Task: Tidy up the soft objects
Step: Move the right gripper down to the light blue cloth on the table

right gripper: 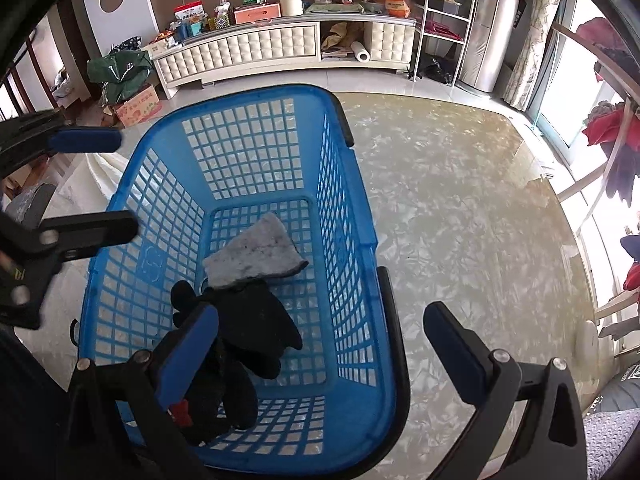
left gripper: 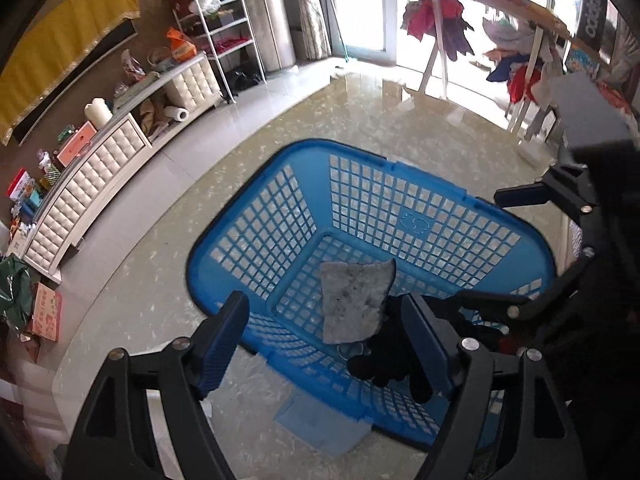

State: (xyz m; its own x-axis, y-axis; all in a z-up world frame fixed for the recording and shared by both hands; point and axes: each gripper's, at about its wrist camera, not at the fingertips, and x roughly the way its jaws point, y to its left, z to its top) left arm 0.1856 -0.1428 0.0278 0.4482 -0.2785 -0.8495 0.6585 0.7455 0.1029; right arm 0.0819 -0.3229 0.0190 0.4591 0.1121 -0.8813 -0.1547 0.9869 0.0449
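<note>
A blue plastic laundry basket (left gripper: 280,148) (right gripper: 240,92) stands on a glossy beige floor. Inside it lie a grey cloth (left gripper: 354,300) (right gripper: 256,252) and, beside it, black gloves (left gripper: 380,356) (right gripper: 248,320), with a small red piece near them. My left gripper (left gripper: 326,346) hovers over the basket's near rim, open, with nothing touching its blue pads; the cloth lies below on the basket floor. My right gripper (right gripper: 320,356) is open too and straddles the basket's right wall, one finger over the gloves and one outside. Each gripper also shows in the other's view: the right gripper (left gripper: 488,248) and the left gripper (right gripper: 92,186).
A long white tufted cabinet (right gripper: 280,46) with clutter on top runs along the wall, with a white wire shelf (right gripper: 444,20) beside it. A drying rack hung with clothes (left gripper: 440,20) stands by the windows. A cardboard box (right gripper: 138,110) and a green bag (right gripper: 120,68) sit on the floor.
</note>
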